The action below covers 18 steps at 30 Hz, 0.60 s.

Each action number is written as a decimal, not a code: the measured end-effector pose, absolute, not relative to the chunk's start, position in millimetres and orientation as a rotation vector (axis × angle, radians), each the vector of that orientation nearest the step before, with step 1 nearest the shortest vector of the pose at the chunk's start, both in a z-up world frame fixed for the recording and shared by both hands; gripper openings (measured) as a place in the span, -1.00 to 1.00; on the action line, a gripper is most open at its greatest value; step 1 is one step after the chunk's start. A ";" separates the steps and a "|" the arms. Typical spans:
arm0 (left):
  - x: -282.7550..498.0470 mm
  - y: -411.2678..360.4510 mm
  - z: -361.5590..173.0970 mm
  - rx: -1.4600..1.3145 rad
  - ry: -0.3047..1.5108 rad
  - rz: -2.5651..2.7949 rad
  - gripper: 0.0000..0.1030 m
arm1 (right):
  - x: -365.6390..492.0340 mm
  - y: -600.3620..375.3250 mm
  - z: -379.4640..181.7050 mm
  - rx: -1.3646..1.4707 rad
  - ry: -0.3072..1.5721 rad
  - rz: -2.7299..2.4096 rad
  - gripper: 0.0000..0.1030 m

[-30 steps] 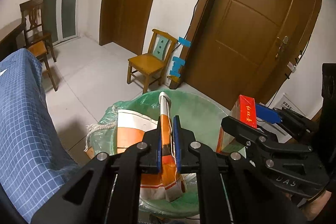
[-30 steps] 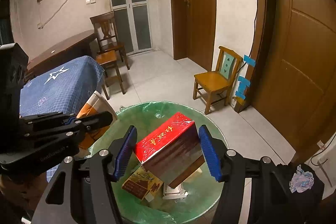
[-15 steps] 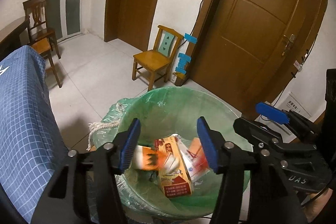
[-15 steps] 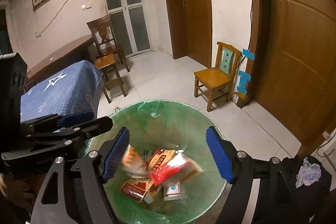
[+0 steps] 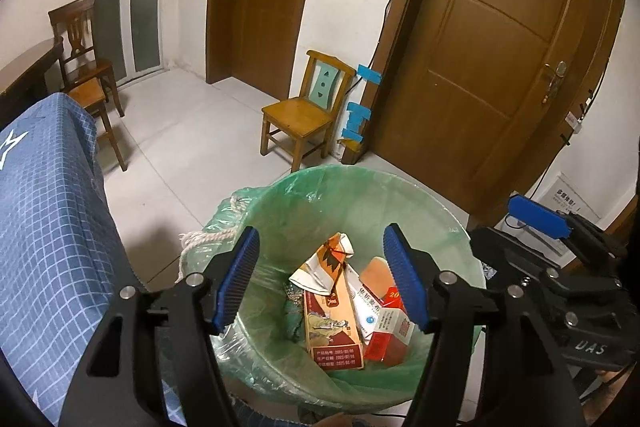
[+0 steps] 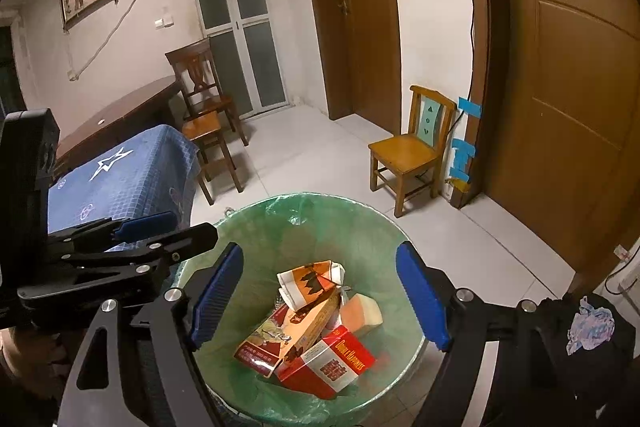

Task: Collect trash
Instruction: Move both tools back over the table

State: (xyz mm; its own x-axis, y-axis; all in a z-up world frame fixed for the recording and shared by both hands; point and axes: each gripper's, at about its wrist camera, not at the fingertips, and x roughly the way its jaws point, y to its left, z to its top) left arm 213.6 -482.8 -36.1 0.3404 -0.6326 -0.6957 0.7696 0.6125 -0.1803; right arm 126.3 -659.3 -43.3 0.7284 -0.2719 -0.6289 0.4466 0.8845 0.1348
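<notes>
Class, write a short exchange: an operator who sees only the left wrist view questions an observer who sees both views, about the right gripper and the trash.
Operator: Is the right gripper holding anything?
Observer: No. The right gripper has just been opening; its jaws stand open and empty above the round bin lined with a green plastic bag.
Operator: What English words does the red cardboard box carry?
Observer: The red cardboard box, lying in the bin, reads "Double Happiness" along its white panel.
</notes>
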 end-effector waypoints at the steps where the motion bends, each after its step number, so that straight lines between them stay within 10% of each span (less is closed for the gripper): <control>1: 213.4 -481.3 -35.3 0.194 0.810 -0.915 0.20 | 125.3 -657.6 -41.4 0.285 0.639 -0.401 0.53; 18: 191.1 -385.8 -14.5 0.233 0.763 -0.838 0.50 | 107.8 -549.4 -6.7 0.195 0.519 -0.259 0.77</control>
State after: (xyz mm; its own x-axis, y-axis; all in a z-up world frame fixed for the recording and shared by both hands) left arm 191.1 -385.8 -14.5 0.4264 -0.5836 -0.6911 0.7426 0.6621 -0.1009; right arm 107.8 -549.4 -6.8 0.8369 -0.1939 -0.5119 0.2919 0.9492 0.1176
